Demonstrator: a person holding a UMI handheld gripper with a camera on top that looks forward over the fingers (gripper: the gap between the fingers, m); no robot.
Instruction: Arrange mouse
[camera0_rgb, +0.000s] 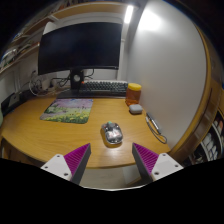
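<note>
Desk, left to right: mousepad sits left of centre with the monitor and keyboard behind it, then the mouse on bare wood just right of the mousepad, apart from it. Further right, an orange jar near the keyboard's end, a small grey object in front of it, and a round dish. Gripper spread wide and holding nothing, magenta pads either side; mouse lies just ahead, centred between the fingers.
</note>
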